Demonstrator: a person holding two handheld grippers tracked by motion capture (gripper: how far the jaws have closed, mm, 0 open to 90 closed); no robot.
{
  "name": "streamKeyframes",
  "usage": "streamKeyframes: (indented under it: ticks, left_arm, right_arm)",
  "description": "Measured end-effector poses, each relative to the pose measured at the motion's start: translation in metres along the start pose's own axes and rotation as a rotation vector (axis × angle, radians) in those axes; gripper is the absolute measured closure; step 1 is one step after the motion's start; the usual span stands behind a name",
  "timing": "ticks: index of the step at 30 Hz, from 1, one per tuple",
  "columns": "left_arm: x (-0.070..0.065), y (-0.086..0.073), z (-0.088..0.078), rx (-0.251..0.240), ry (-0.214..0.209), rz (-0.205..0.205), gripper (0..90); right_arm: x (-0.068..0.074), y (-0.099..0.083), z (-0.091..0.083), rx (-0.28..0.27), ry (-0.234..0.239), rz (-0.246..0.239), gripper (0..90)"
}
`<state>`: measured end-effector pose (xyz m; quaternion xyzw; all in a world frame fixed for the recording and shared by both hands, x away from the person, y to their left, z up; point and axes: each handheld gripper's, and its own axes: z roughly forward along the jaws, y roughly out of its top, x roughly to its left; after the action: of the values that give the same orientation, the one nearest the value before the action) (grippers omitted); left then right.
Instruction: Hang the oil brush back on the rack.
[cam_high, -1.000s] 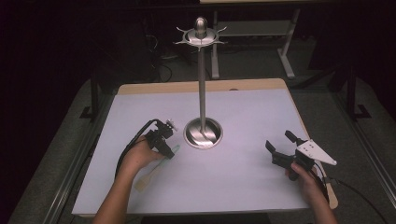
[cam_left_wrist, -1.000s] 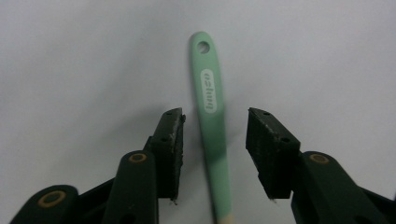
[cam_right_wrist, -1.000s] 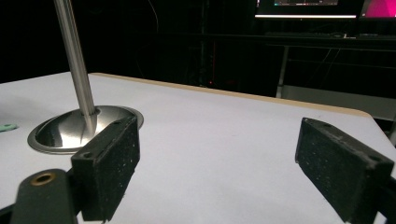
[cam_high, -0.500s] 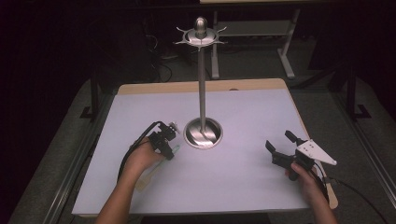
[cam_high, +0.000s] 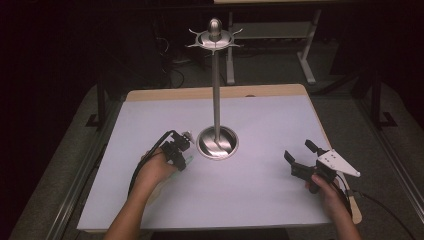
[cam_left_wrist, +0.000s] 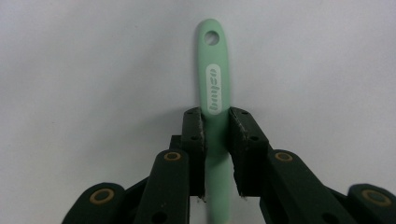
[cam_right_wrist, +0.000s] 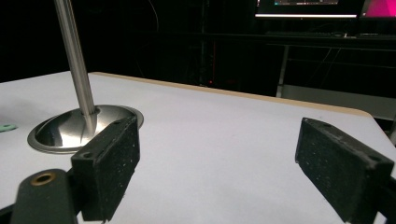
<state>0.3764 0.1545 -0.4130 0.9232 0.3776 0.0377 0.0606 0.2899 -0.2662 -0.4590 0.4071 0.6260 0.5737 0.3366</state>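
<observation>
mint-green utensil handle (cam_left_wrist: 215, 93) lies flat on the white table top (cam_high: 250, 200), toward the left edge and just left of the steel stand's round base (cam_high: 217, 143); only its rounded end with the hanging hole and a pale oval label is clear of the jaws, and what sort of head it has stays hidden. the pick-up looks to be at its very start — the left gripper (cam_left_wrist: 216, 140) has just been closing its jaws, and in the left gripper view both black pads (cam_left_wrist: 194, 140) now sit against the sides of the handle, so the tongs read as gripping it, though the utensil is not yet lifted off the surface. everything after that seems still to come: raising it and, judging by the hole and the hooked crown (cam_high: 215, 37) on top of the stand, probably hanging it up there.

the left hand (cam_high: 152, 172) reaches in from the near edge with the forearm angled toward the stand, its gripper (cam_high: 182, 152) pointing steeply down at the table. the right gripper (cam_high: 300, 155) sits well apart near the right edge, held low and roughly level, aimed toward the stand — its jaws stand wide apart with nothing between them.
</observation>
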Motion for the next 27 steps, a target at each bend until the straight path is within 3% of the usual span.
streamKeyframes:
  ticks: [18,22,27]
  left_arm:
    - [0.011,-0.013,-0.004,-0.101,-0.074,-0.025,77.6]
    - [0.017,-0.019,-0.013,-0.164,-0.116,-0.023,77.6]
    - [0.029,-0.032,-0.025,-0.329,-0.191,-0.056,77.5]
  right_arm:
    - [0.000,0.000,0.000,-0.003,0.002,-0.004,13.3]
    - [0.000,0.000,0.000,-0.004,0.001,-0.007,13.3]
    - [0.000,0.000,0.000,-0.003,0.002,-0.006,13.3]
